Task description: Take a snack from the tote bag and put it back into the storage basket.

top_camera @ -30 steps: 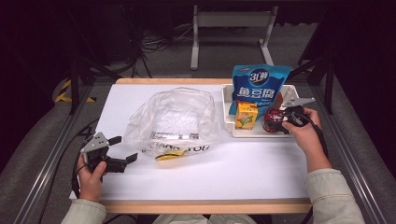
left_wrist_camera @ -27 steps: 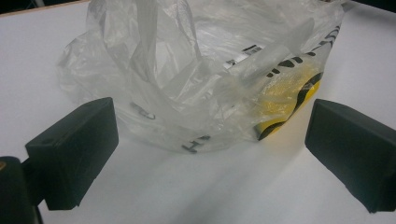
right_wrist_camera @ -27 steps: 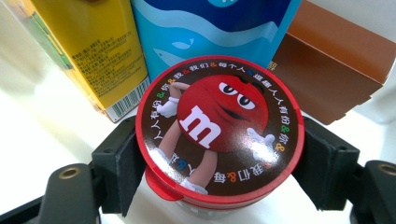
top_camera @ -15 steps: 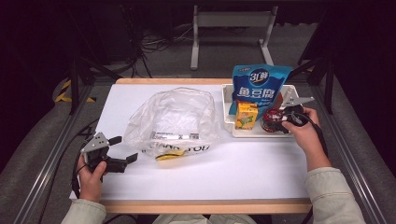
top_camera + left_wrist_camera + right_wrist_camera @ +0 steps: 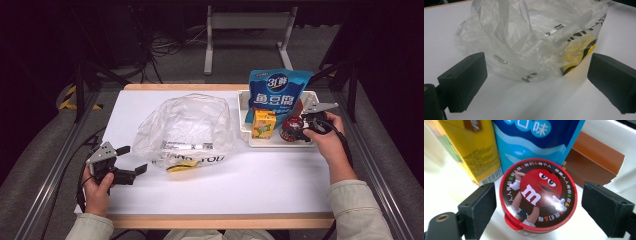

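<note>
A round candy tub (image 5: 537, 192) with a red lid and a cartoon figure stands in the white tray (image 5: 280, 144) at the right. My right gripper (image 5: 546, 210) straddles it, one jaw on each side. The jaws have just been opening, and a gap shows between each pad and the lid. In the high view the right gripper (image 5: 300, 127) sits at the tray's right end beside the tub (image 5: 290, 129). My left gripper (image 5: 132, 159) stands open at the front left, facing a crumpled clear plastic bag (image 5: 531, 42) with nothing between its fingers (image 5: 464, 80).
Behind the tub in the tray stand a yellow drink carton (image 5: 469, 147), a blue snack pouch (image 5: 534, 137) and a brown box (image 5: 596, 162). The plastic bag (image 5: 187, 127) lies mid-table on the white sheet. Metal rails run along both table sides.
</note>
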Tool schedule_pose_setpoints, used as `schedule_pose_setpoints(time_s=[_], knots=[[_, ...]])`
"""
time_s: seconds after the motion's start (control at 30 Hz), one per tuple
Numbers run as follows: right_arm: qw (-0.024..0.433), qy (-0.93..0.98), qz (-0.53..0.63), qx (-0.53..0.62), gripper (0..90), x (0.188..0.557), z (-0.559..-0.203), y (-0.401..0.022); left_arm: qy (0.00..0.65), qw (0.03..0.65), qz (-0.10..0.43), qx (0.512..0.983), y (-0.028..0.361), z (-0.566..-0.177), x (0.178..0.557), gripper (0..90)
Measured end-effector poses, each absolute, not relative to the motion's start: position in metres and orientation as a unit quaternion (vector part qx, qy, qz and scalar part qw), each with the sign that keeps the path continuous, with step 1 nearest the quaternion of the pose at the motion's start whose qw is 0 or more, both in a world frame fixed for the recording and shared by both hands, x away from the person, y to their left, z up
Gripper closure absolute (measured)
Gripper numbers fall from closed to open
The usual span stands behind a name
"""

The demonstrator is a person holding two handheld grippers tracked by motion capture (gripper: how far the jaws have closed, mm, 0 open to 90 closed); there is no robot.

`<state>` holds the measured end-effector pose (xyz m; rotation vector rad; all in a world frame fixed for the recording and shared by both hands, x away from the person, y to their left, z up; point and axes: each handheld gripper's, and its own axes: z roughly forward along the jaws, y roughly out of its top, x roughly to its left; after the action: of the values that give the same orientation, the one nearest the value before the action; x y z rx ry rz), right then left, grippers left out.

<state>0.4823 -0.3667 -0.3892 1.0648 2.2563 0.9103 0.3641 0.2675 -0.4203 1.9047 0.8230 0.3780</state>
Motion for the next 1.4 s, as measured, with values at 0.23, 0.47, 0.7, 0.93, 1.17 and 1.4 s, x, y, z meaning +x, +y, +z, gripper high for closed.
schedule_pose_setpoints(time_s=[0.23, 0.47, 0.7, 0.93, 1.17, 1.4], knots=[[0.256, 0.817, 0.347, 0.383, 11.7, 0.467, -0.368, -0.364, 0.336, 0.494, 0.157, 0.786, 0.266, -0.418, 0.362, 3.1], [0.258, 0.813, 0.372, 0.366, 11.4, 0.450, -0.351, -0.357, 0.333, 0.498, 0.155, 0.786, 0.266, -0.415, 0.356, 2.6], [0.249, 0.810, 0.400, 0.349, 11.4, 0.430, -0.343, -0.350, 0.333, 0.497, 0.155, 0.786, 0.267, -0.414, 0.353, 2.4], [0.239, 0.811, 0.420, 0.329, 12.4, 0.407, -0.340, -0.340, 0.328, 0.497, 0.156, 0.788, 0.267, -0.413, 0.351, 2.4], [0.213, 0.812, 0.446, 0.312, 12.4, 0.388, -0.343, -0.330, 0.326, 0.499, 0.156, 0.788, 0.267, -0.412, 0.349, 2.4], [0.209, 0.801, 0.470, 0.306, 12.6, 0.371, -0.350, -0.324, 0.325, 0.499, 0.156, 0.788, 0.267, -0.413, 0.349, 2.3]])
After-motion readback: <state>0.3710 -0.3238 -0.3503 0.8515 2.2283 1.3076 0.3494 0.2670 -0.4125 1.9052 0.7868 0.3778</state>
